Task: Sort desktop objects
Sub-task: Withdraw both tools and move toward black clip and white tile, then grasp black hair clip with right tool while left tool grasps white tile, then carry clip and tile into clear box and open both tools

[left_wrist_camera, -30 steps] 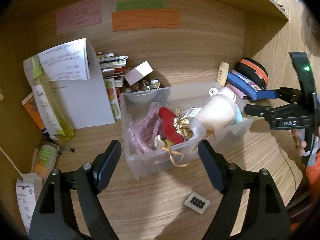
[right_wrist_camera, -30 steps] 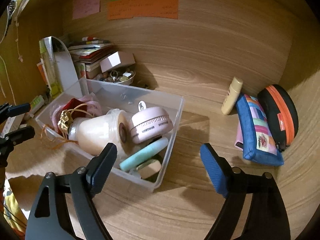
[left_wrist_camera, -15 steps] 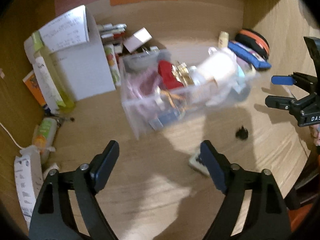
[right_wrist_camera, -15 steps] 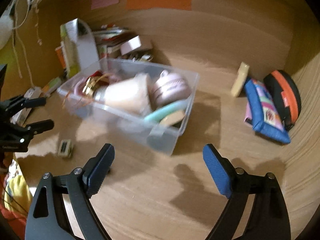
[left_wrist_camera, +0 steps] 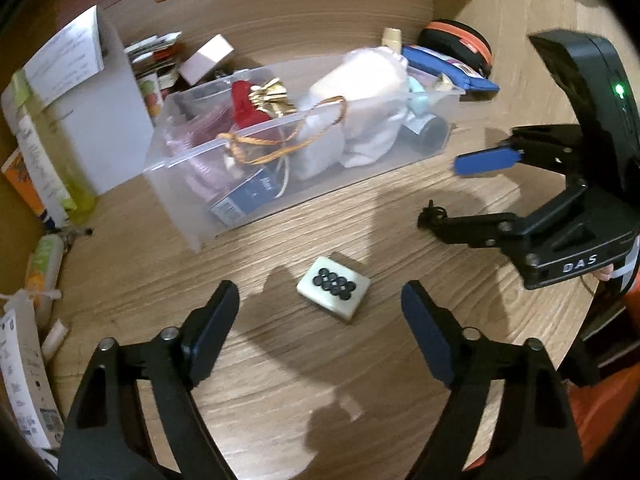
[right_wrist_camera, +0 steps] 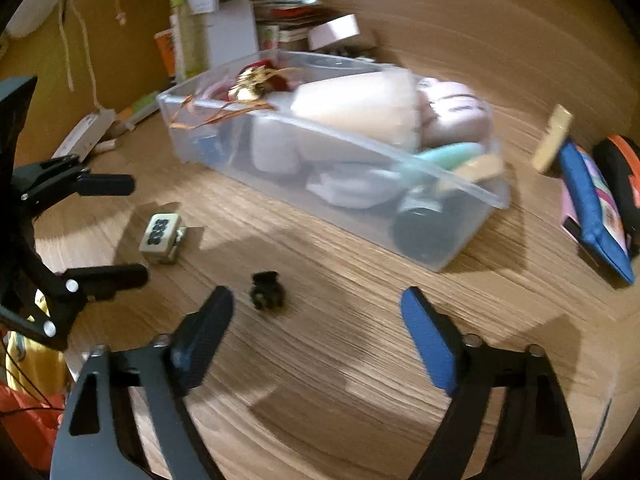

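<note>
Dim warm light, soft shadows on the desk [left_wrist_camera: 280, 380], motion blur, dark bowed fisheye edges

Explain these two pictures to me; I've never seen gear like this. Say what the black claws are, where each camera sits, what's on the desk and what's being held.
There is no robot here. A person holds a two-finger gripper in each hand, and each carries a wide-angle camera looking out along its fingers.

In the left camera's picture, the left gripper fills the bottom edge and the right gripper reaches in from the side. The right camera shows the reverse: right gripper below, left one at the far side.

On the wooden desk stands a clear bin crammed with things. In front lie a small white tile with black dots and a small black clip. A blue pouch lies beyond the bin.

Both grippers are open and hold nothing.
</note>
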